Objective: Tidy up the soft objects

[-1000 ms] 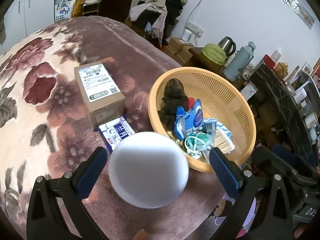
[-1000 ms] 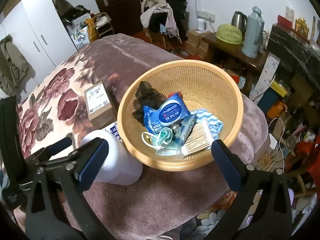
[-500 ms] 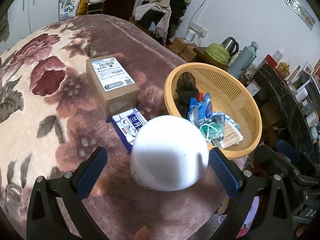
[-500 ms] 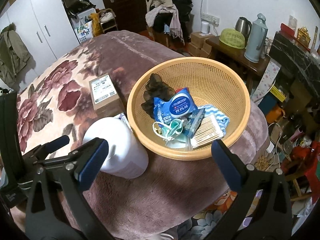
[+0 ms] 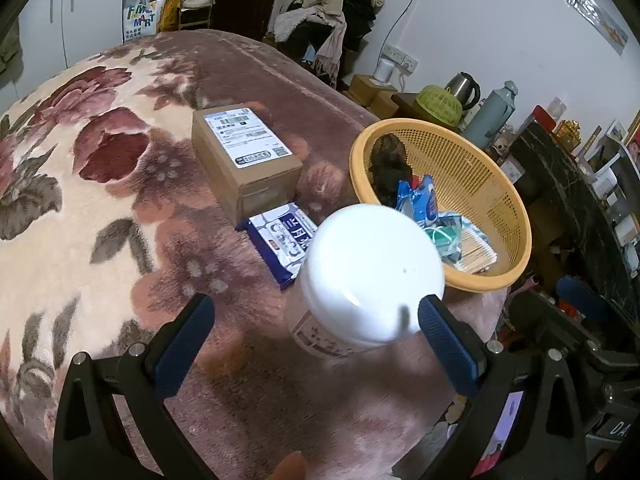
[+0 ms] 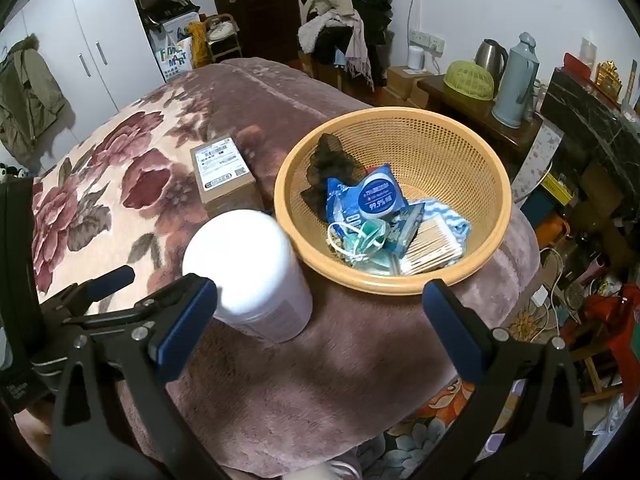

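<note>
A white round tub (image 5: 368, 280) (image 6: 248, 272) stands upright on the floral blanket, just left of the orange basket (image 5: 516, 216) (image 6: 492, 184). The basket holds a dark cloth (image 6: 332, 168), a blue wipes pack (image 6: 368, 196), cotton swabs (image 6: 432, 248) and a face mask (image 6: 360, 240). A blue and white soft pack (image 5: 280, 240) lies between the tub and a cardboard box (image 5: 244, 160) (image 6: 224, 172). My left gripper (image 5: 316, 332) is open, its jaws wide around the tub without touching it. My right gripper (image 6: 320, 320) is open and empty, in front of the basket.
The blanket-covered bed (image 5: 80, 200) stretches left and back. Its edge drops off at the right, past the basket. A side table with kettles (image 6: 508, 80) and clutter stands right. A clothes pile (image 6: 344, 12) and wardrobe (image 6: 100, 40) stand at the back.
The left gripper has pulled back and risen from the white tub, which now stands free on the blanket. The right gripper has drawn back slightly; the basket looks farther away.
</note>
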`<state>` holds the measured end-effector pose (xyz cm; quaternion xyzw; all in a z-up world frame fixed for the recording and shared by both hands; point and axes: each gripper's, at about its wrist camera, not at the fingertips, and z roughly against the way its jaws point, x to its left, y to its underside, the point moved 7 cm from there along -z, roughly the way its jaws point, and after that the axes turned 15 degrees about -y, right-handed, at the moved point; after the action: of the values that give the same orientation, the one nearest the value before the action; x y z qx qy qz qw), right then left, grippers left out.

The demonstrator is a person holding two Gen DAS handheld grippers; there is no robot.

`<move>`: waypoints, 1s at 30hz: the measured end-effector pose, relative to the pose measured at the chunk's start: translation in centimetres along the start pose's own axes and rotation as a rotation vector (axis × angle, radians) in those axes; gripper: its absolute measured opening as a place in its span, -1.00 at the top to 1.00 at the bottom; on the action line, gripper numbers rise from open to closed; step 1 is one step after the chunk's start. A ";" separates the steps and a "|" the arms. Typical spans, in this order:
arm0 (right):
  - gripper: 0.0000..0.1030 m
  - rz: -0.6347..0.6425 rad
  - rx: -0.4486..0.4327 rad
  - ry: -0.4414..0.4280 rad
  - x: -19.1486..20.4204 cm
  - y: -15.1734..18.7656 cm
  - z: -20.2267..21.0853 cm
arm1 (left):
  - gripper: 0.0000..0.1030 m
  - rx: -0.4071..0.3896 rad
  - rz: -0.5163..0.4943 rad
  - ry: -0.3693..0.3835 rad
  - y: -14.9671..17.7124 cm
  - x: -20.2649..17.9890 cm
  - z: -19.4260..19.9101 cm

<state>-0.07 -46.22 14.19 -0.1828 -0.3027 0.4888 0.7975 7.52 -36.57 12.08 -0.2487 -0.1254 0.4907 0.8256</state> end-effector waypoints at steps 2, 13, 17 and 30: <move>-1.00 0.001 0.003 0.001 0.1 0.1 0.0 | -0.97 0.000 -0.001 -0.004 0.3 0.4 0.0; -1.00 0.028 0.010 0.008 2.6 2.0 -1.1 | -0.97 0.000 0.007 -0.069 2.3 3.8 -0.1; -1.00 0.031 0.006 0.002 3.5 2.7 -1.5 | -0.97 -0.030 -0.001 -0.129 2.8 4.9 0.3; -1.00 0.028 -0.029 -0.014 5.2 5.2 -2.5 | -0.97 0.002 -0.002 -0.113 5.5 7.3 -1.2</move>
<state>-0.13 -39.19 10.81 -0.1949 -0.3128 0.4967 0.7858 7.47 -28.35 7.86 -0.2198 -0.1716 0.5031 0.8180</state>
